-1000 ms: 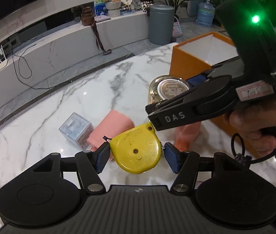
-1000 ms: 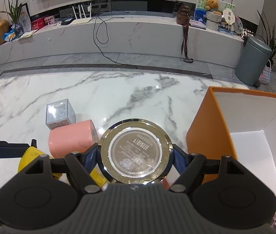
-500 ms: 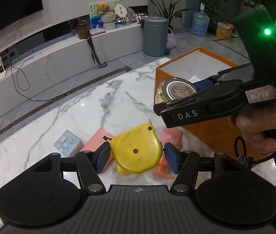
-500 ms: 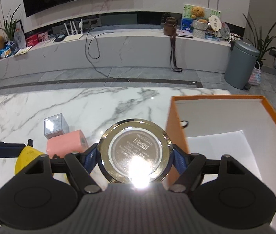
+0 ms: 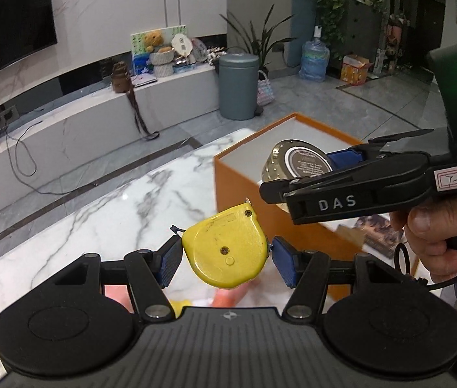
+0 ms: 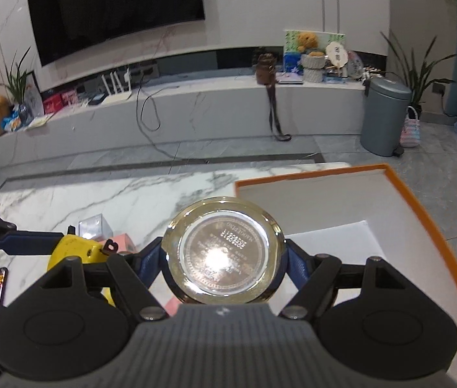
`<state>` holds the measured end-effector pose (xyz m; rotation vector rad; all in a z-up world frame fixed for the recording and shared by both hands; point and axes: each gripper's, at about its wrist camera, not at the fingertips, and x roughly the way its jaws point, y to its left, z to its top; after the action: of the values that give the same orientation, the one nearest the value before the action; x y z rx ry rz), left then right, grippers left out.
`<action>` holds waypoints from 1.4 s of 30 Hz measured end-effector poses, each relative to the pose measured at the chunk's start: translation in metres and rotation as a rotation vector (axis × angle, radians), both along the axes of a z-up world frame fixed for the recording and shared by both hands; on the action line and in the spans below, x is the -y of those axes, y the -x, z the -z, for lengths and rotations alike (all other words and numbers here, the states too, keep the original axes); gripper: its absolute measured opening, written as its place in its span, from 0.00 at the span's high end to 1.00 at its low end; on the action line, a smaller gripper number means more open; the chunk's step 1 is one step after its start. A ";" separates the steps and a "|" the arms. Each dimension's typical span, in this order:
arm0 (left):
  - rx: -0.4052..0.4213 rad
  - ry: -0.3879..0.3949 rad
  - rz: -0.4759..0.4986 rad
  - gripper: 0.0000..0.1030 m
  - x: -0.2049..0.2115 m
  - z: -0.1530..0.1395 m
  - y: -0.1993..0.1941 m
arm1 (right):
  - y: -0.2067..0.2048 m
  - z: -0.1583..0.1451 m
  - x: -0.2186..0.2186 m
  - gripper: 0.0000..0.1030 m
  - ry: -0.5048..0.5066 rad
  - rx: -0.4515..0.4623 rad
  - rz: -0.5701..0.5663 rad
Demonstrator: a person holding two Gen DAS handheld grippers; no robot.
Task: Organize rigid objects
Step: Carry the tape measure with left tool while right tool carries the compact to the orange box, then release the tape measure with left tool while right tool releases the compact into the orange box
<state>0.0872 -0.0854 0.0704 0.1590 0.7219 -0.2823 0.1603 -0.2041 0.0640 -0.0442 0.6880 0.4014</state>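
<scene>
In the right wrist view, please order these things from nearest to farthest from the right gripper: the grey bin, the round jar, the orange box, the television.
1. Round jar: clamped between the fingers of the right gripper.
2. Orange box: open, just beyond and to the right.
3. Grey bin: on the floor, far right.
4. Television: on the back wall, upper left.

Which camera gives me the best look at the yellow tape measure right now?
The left wrist view: the yellow tape measure sits whole and centred between the left gripper pads, its flat face toward the lens. The right wrist view shows only a yellow sliver at lower left, mostly hidden behind the right gripper's body.
</scene>
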 end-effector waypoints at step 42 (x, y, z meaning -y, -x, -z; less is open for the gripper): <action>0.009 -0.035 0.159 0.32 0.141 0.046 -0.067 | -0.001 0.041 0.161 0.27 0.074 -0.118 0.200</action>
<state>0.1543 -0.2264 0.0247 0.2518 0.7066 -0.4208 0.1610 -0.3652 0.0233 -0.0219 0.8158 0.1873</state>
